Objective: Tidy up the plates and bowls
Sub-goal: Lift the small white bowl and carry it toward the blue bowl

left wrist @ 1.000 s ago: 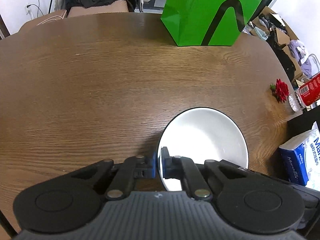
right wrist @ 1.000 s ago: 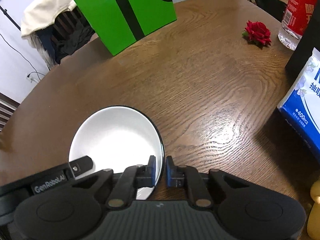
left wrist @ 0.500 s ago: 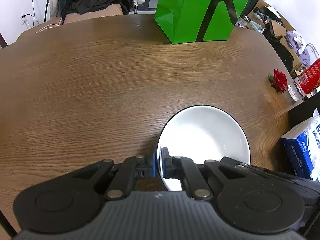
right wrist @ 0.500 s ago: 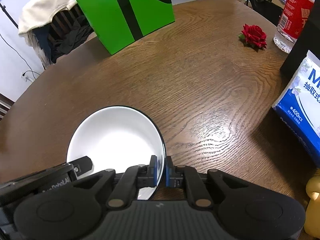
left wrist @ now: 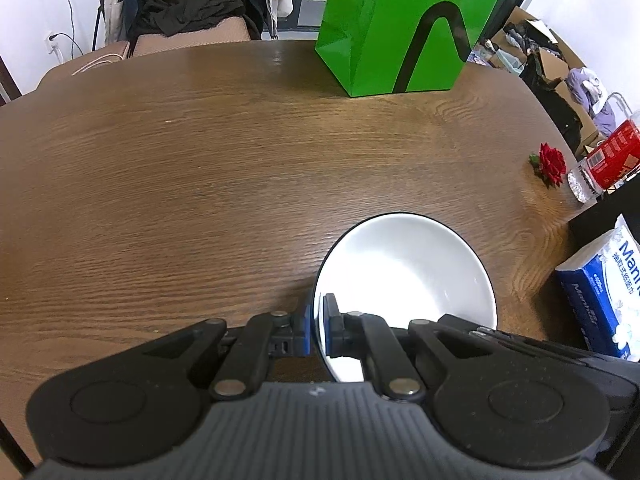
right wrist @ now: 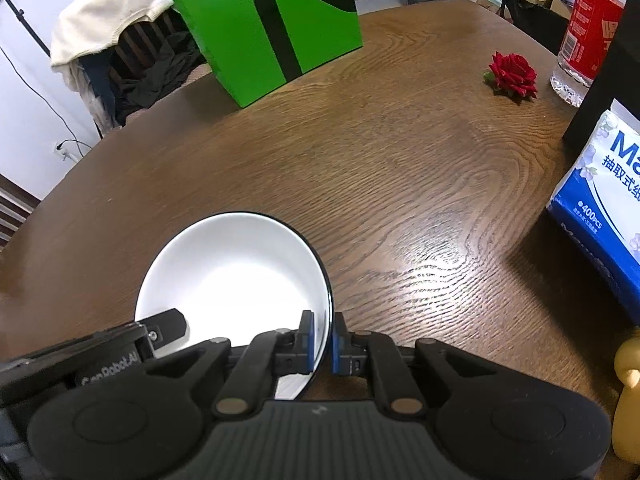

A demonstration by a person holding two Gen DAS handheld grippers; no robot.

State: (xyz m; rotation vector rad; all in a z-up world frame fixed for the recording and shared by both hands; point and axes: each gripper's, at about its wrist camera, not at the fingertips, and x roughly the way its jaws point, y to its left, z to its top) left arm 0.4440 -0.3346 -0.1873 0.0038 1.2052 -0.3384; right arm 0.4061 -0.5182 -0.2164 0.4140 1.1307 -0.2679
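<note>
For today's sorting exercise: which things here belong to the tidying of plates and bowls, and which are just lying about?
In the job: bowl; left gripper and right gripper, each shut on its rim.

Lying about: green bag; rose; tissue pack; bottle; table.

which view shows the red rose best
The right wrist view: the red rose lies large and sharp on the table, petals distinct. In the left wrist view the rose is small, near the right edge.

White bowl (left wrist: 404, 268) with black rim; green bag (left wrist: 404, 28); red rose (right wrist: 512, 74).
</note>
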